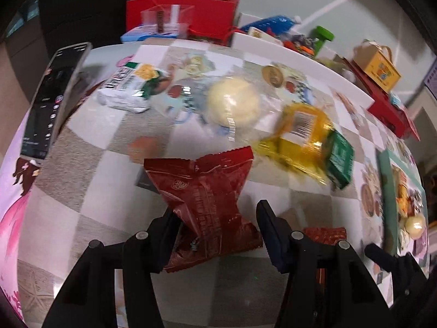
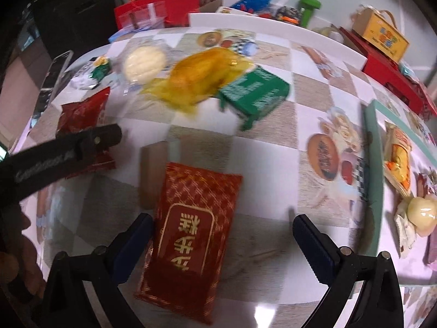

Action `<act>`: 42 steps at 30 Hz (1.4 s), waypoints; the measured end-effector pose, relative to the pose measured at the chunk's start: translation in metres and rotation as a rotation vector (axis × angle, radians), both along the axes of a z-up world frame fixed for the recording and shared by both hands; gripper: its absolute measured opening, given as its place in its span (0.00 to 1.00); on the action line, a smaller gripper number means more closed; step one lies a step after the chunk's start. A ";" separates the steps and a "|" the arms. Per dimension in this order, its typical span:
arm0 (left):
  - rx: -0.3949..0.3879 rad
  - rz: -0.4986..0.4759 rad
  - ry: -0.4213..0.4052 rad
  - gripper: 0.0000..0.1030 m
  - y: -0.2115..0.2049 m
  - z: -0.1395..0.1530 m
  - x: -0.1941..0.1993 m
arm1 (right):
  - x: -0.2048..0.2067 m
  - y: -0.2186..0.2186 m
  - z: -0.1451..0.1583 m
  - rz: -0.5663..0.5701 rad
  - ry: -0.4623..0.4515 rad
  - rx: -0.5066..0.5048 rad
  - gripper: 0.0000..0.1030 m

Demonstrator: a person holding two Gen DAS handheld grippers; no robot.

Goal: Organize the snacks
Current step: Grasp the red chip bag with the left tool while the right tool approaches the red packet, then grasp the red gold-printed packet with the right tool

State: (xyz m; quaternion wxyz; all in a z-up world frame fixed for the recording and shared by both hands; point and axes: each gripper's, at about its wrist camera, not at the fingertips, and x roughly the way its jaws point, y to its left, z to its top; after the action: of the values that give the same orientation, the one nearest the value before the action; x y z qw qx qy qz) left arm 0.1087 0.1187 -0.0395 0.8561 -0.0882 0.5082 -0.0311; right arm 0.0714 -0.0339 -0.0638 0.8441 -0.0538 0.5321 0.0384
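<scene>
My left gripper [image 1: 215, 227] is open around a crumpled dark red snack packet [image 1: 207, 205] on the checked tablecloth; the left finger touches it, the right finger stands apart. My right gripper [image 2: 222, 235] is open over a red packet with gold lettering [image 2: 191, 235], which lies by its left finger. Beyond lie a yellow packet [image 2: 199, 79], a green packet [image 2: 254, 93], a round pale bun in clear wrap [image 2: 144, 64] and a white-green packet [image 1: 131, 87]. A teal tray [image 2: 374, 180] at the right holds several snacks.
A phone [image 1: 54, 101] stands at the table's left edge. Red and orange boxes [image 1: 185, 11], a blue bag [image 2: 254, 0], a green bottle [image 2: 308, 8] and a yellow carry box [image 2: 382, 35] crowd the back edge. A small wooden block [image 2: 153, 172] lies beside the red-gold packet.
</scene>
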 end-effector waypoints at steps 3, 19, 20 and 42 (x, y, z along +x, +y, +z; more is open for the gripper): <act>0.011 -0.028 0.002 0.56 -0.010 0.000 -0.002 | 0.002 -0.012 -0.001 -0.026 0.003 -0.009 1.00; 0.045 -0.114 0.023 0.56 -0.047 0.000 -0.014 | -0.019 -0.029 -0.002 -0.002 0.044 -0.016 1.00; 0.046 -0.119 0.024 0.56 -0.048 0.000 -0.015 | -0.022 -0.029 -0.002 0.005 0.044 -0.018 1.00; -0.008 -0.058 0.025 0.61 -0.046 0.000 -0.018 | -0.032 -0.043 0.006 0.050 -0.025 0.012 0.63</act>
State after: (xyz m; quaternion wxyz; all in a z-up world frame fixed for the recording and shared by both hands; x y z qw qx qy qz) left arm 0.0906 0.0723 -0.0391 0.8481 -0.0772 0.5211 -0.0567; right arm 0.0394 -0.0770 -0.0575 0.8499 -0.0624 0.5196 0.0618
